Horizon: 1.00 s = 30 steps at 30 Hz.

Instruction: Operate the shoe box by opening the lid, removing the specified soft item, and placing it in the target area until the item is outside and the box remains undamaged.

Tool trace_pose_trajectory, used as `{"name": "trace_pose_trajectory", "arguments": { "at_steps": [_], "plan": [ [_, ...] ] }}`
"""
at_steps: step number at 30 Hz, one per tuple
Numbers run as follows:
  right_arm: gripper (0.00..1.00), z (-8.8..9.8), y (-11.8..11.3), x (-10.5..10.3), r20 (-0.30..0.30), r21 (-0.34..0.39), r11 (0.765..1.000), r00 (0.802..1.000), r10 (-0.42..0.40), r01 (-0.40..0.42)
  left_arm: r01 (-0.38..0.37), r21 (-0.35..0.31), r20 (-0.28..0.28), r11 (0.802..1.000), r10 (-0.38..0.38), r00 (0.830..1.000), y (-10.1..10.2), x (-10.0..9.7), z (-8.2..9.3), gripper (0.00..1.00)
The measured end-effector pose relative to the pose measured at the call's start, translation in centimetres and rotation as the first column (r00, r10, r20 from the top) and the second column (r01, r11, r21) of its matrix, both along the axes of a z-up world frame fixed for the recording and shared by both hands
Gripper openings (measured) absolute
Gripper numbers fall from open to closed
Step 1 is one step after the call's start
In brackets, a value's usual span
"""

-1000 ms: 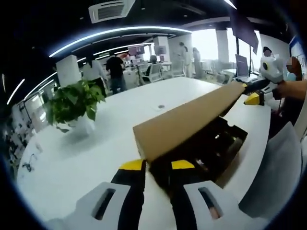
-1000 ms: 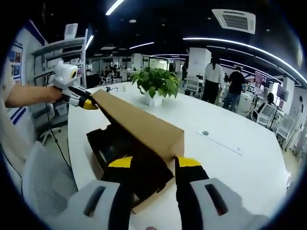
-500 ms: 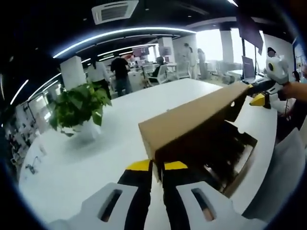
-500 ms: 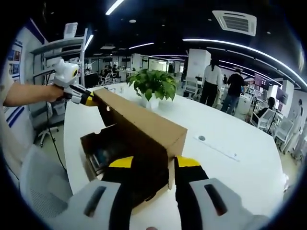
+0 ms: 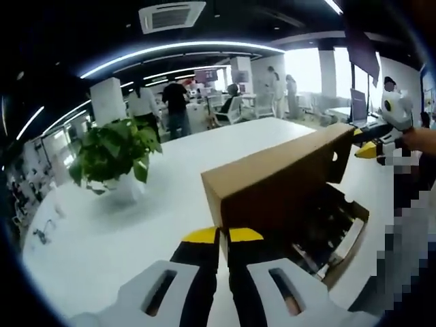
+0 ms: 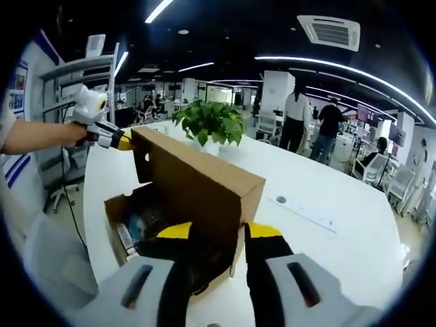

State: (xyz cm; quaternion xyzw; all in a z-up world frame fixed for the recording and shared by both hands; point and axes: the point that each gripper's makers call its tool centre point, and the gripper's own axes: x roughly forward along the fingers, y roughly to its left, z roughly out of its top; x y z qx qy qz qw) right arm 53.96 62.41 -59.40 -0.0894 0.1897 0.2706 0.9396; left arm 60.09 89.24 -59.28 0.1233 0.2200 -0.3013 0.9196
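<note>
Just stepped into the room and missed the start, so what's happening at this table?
A person holds a gripper in each hand and has the cardboard lid of a shoe box gripped at its two ends. The left gripper and right gripper hold the lid tilted up. The box sits open on the white table, dark contents inside, nothing taken out yet.

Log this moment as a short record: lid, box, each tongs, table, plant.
lid: brown cardboard, raised steeply, held at both ends
box: open, dark contents showing inside
left tongs: shut on the lid's near corner
right tongs: jaws astride the lid's other end, apparently gripping it
table: white, box rests on it
plant: green, in a white pot, apart from the box
</note>
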Motion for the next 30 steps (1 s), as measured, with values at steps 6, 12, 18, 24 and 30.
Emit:
{"name": "trace_pose_trajectory", "arguments": {
  "at_steps": [6,12,18,24,30],
  "plan": [
    [0.20,-1.3,-0.8,-0.1,-0.026,-0.001,1.000,0.999,-0.031,0.031,0.001,-0.002,0.000,1.000,-0.001,1.000,-0.2,0.8,0.2,0.00],
    [0.18,-3.3,-1.8,-0.2,-0.065,-0.017,0.998,0.996,-0.068,0.067,-0.001,-0.007,-0.001,1.000,0.001,1.000,-0.4,1.7,0.2,0.00],
    [0.14,-4.8,-2.7,0.3,-0.077,-0.015,0.993,0.990,-0.115,0.115,0.001,-0.008,-0.002,1.000,-0.001,1.000,-0.4,2.5,0.2,0.00],
    [0.10,-6.0,-2.8,1.1,-0.062,-0.026,0.990,0.988,-0.138,0.137,0.004,-0.010,-0.004,1.000,-0.004,1.000,-0.5,3.1,0.1,0.00],
    [0.08,-7.1,-2.5,2.1,-0.079,-0.012,0.988,0.985,-0.152,0.152,0.011,0.007,-0.007,1.000,-0.011,1.000,-0.7,3.8,0.0,0.00]
  ]
}}
